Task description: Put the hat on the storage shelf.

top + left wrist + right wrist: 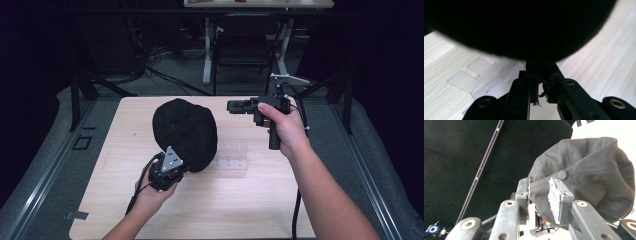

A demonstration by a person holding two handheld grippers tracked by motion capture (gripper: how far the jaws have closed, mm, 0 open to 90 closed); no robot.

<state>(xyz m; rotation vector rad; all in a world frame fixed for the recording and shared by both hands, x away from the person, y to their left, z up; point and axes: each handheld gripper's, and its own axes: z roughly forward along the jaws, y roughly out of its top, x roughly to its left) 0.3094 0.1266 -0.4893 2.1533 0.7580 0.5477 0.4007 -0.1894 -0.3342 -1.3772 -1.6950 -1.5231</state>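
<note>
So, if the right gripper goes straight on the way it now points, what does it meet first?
Probably the black cap. The right gripper is open and aimed at its crown, with nothing between; the gap is hard to judge.

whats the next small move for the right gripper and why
Probably bring the right gripper in toward the cap and take hold of its far edge. Its jaws stand open and apart from the cap, while the left gripper seems shut on the near edge, beside the clear plastic piece.
</note>
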